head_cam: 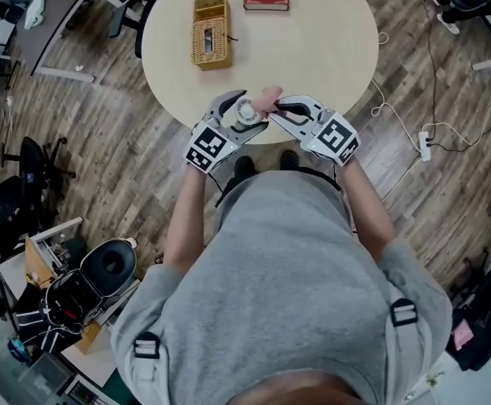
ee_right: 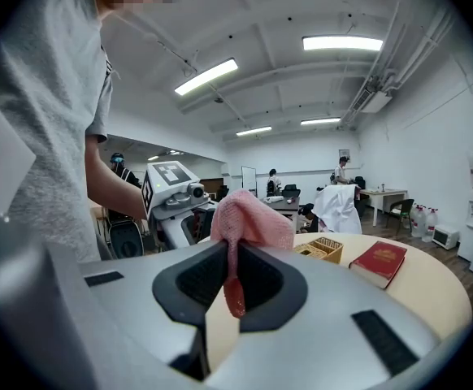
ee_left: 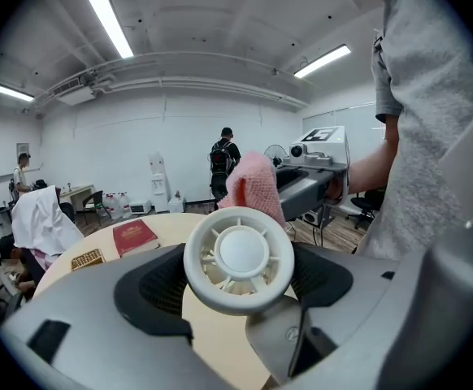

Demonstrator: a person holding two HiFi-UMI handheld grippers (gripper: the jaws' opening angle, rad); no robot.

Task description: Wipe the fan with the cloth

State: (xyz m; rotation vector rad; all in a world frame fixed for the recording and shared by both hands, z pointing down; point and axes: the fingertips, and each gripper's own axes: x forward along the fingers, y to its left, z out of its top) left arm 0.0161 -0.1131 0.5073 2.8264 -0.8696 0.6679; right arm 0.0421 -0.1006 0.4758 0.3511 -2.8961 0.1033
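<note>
Left fingers (ee_left: pixel 159 287) clamped on fan (ee_left: pixel 238 256), right fingers (ee_right: pixel 196 279) pinched on cloth (ee_right: pixel 251 216). Holds both above table's (head_cam: pixel 330 49) near edge, cloth just behind fan's rim. Risks twisting fan out of left gripper (head_cam: pixel 244 115) under hard off-centre rubbing; may also drag cloth's thin fold free of right gripper (head_cam: pixel 277 108).

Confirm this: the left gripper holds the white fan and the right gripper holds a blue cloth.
One thing is wrong: the cloth is pink, not blue. The right gripper view shows it pinched in the right gripper. The left gripper does hold the white fan.
</note>
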